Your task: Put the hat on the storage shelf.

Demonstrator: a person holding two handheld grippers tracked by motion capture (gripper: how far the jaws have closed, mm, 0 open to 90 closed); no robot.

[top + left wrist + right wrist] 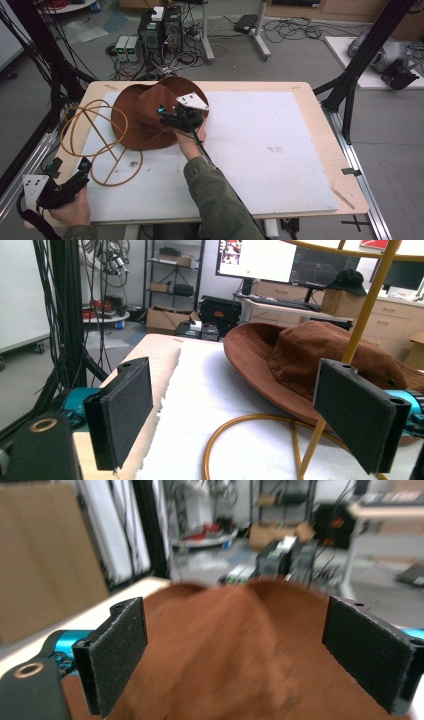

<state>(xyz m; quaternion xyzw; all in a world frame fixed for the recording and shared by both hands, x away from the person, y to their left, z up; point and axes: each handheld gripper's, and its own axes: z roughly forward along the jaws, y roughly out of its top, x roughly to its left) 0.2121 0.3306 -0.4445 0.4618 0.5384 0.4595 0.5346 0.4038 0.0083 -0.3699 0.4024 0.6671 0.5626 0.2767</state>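
High view shows our right gripper (170, 118) spread wide over the brown hat (142, 120) near the worktop's far-left corner; we should lower squarely before closing. Left gripper (75, 175) waits released at the near-left edge.

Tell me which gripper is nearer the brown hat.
Right. The right gripper is over the hat, its jaws open on either side of the crown. The left gripper is open near the table's front left corner, apart from the hat, beside the gold wire stand.
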